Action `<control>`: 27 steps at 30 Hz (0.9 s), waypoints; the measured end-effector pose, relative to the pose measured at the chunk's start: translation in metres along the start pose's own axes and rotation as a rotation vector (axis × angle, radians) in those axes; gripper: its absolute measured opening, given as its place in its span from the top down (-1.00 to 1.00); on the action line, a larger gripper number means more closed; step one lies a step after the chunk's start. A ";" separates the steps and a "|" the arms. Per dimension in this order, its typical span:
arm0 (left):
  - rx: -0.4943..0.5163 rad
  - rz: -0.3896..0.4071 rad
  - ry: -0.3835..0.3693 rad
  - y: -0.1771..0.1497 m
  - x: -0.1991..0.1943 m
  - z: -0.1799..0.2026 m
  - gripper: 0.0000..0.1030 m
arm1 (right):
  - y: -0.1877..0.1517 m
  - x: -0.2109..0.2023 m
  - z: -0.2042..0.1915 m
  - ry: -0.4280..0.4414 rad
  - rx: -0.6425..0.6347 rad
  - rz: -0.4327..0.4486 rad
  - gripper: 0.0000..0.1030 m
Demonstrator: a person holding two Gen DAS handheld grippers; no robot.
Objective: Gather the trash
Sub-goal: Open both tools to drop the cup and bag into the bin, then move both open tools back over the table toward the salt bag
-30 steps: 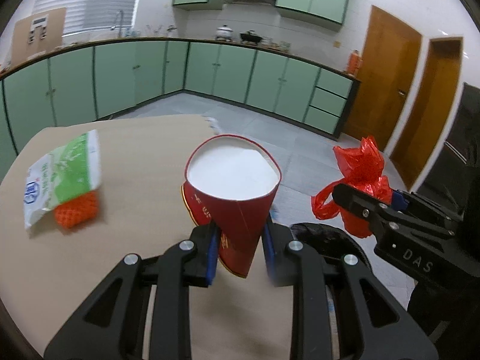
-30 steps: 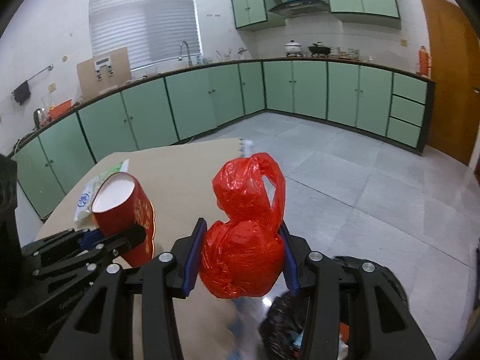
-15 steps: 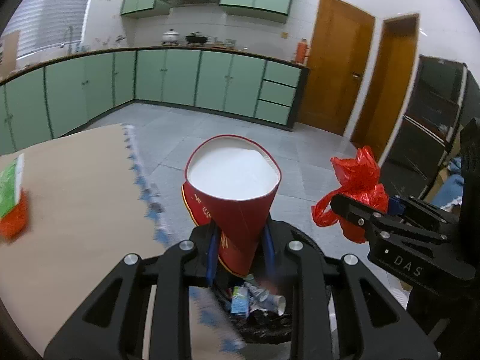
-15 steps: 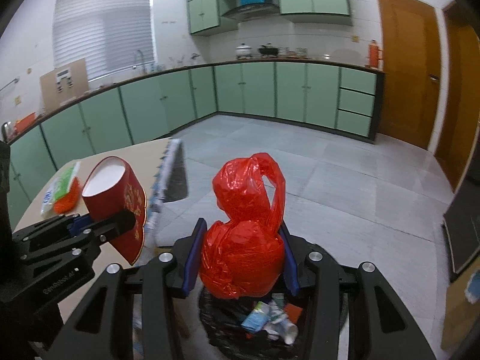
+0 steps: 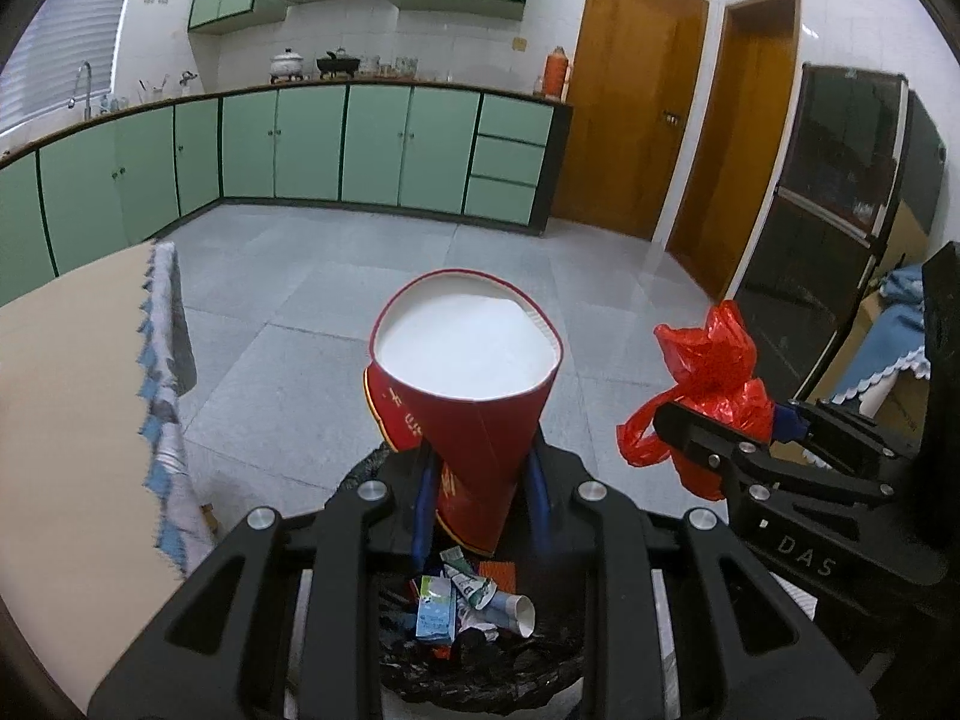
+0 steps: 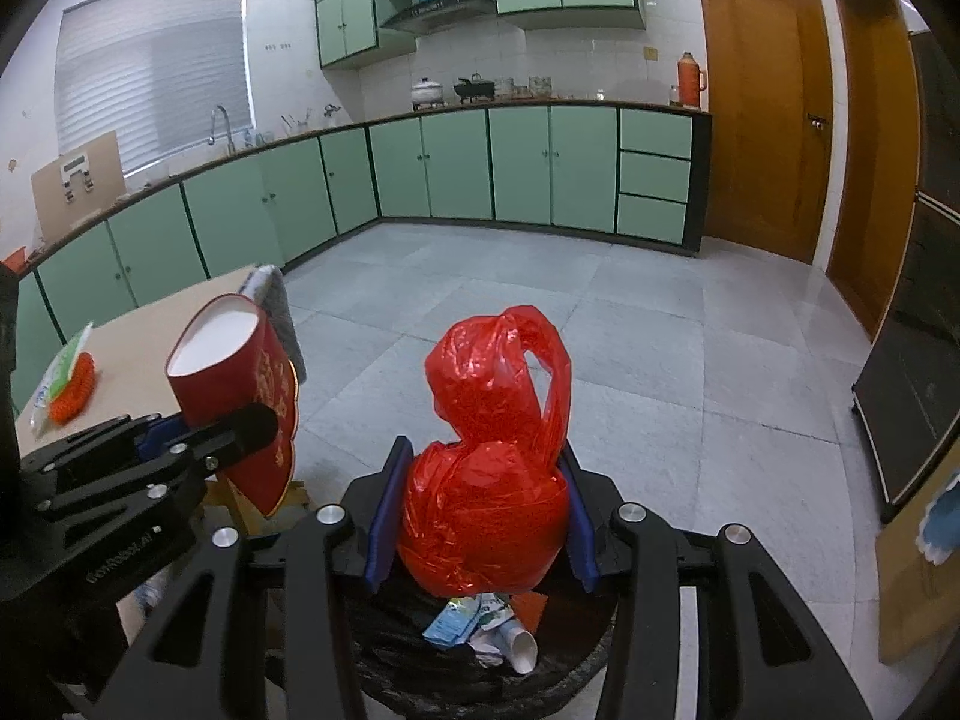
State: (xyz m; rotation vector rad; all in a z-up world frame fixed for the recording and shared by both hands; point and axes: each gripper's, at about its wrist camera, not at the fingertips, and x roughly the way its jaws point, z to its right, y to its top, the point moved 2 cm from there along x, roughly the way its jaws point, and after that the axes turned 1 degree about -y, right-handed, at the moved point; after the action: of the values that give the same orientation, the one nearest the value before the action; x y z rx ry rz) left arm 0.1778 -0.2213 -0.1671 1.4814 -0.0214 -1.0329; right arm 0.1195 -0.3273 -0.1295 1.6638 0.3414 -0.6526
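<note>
Hovering right over the bin [image 5: 480,678], both grippers have their loads clamped tight. Left gripper [image 5: 480,507] is squeezing a red cup [image 5: 465,384] near its bottom, mouth facing away, white inside, with gold characters down the side (too warped by the lens for me to read). Right gripper [image 6: 480,531] is pinching a knotted red bag [image 6: 489,468] between its blue pads [image 6: 384,516], bag loop sticking up. From the left camera you can read "DAS" on the right gripper's body; there's some faint lettering on the left one in the right camera but I can't make it out. Bin is black-lined and already has stuff in it: a blue-and-white carton [image 5: 435,609], a white paper cup [image 5: 513,606] on its side, some crumpled wrappers with unreadable print. Off to the left, the table [image 5: 66,408] with a green-and-white packet [image 6: 66,363] beside something orange [image 6: 75,393] on it.
</note>
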 end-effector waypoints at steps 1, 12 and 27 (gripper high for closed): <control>0.000 -0.014 -0.001 -0.001 0.006 0.000 0.52 | -0.002 0.005 0.003 -0.002 0.001 -0.007 0.10; -0.015 -0.066 0.014 0.001 0.026 -0.007 -0.01 | -0.011 0.036 0.018 0.010 -0.007 -0.068 -0.33; -0.090 0.104 0.156 0.030 -0.074 -0.076 -0.42 | 0.027 -0.003 -0.038 0.097 -0.037 0.062 -0.88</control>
State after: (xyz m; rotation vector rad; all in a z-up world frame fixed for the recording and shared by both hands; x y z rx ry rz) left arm 0.1950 -0.1259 -0.1135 1.4593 0.0578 -0.8228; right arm 0.1408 -0.2960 -0.1028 1.6671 0.3680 -0.5172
